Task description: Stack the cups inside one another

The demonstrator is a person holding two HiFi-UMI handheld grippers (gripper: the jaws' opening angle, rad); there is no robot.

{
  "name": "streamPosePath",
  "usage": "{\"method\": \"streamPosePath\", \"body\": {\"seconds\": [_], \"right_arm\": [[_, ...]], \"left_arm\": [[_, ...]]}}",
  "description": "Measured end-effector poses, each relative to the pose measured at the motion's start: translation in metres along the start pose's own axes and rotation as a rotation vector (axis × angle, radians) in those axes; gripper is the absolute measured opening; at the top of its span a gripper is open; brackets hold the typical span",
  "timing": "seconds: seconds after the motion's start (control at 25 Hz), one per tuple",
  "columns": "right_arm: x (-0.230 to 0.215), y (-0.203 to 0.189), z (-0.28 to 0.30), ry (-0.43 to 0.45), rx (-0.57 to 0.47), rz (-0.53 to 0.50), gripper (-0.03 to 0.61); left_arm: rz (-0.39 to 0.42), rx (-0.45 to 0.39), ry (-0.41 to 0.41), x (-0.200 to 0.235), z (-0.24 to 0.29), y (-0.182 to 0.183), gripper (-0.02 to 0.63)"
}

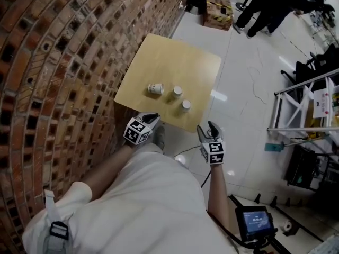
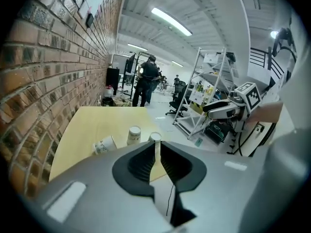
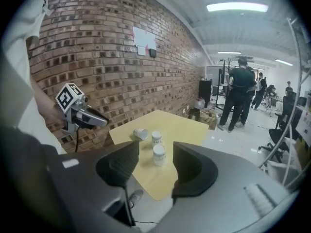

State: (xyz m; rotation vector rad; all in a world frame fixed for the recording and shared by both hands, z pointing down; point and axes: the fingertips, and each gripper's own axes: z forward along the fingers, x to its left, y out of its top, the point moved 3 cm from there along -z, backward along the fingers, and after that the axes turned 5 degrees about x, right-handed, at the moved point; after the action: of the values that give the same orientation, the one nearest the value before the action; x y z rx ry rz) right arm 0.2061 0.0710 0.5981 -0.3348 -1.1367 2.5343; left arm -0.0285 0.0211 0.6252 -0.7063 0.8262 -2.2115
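Observation:
Three white paper cups sit on the square wooden table (image 1: 175,62). One cup (image 1: 155,89) lies on its side at the left; the middle cup (image 1: 177,91) and the right cup (image 1: 186,105) stand. The left gripper view shows them as the lying cup (image 2: 104,145), the middle cup (image 2: 134,135) and the right cup (image 2: 155,139). My left gripper (image 1: 152,117) (image 2: 156,148) hangs short of the table's near edge, its jaws shut to a thin slit with nothing in them. My right gripper (image 1: 207,128) (image 3: 156,152) hovers over the floor off the near right corner, open and empty, framing the right cup (image 3: 159,154).
A brick wall (image 1: 63,62) runs along the table's left side. White tiled floor (image 1: 249,89) lies to the right, with a metal rack (image 1: 304,105) and a screen device (image 1: 255,221). A cardboard box (image 1: 218,12) and people (image 1: 270,4) are beyond the table.

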Motion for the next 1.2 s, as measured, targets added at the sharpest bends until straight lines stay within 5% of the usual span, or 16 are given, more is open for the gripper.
{"method": "streamPosePath", "body": {"seconds": [0.6,1.2], "right_arm": [[0.015,0.031,0.132,0.061,0.247,-0.204,0.285],[0.012,-0.036,0.232,0.138,0.590,-0.486,0.307]], "left_arm": [[0.166,0.025,-0.109,0.077,0.024,0.026,0.063],[0.151,0.017,-0.095,0.105,0.011,0.043,0.066]]}}
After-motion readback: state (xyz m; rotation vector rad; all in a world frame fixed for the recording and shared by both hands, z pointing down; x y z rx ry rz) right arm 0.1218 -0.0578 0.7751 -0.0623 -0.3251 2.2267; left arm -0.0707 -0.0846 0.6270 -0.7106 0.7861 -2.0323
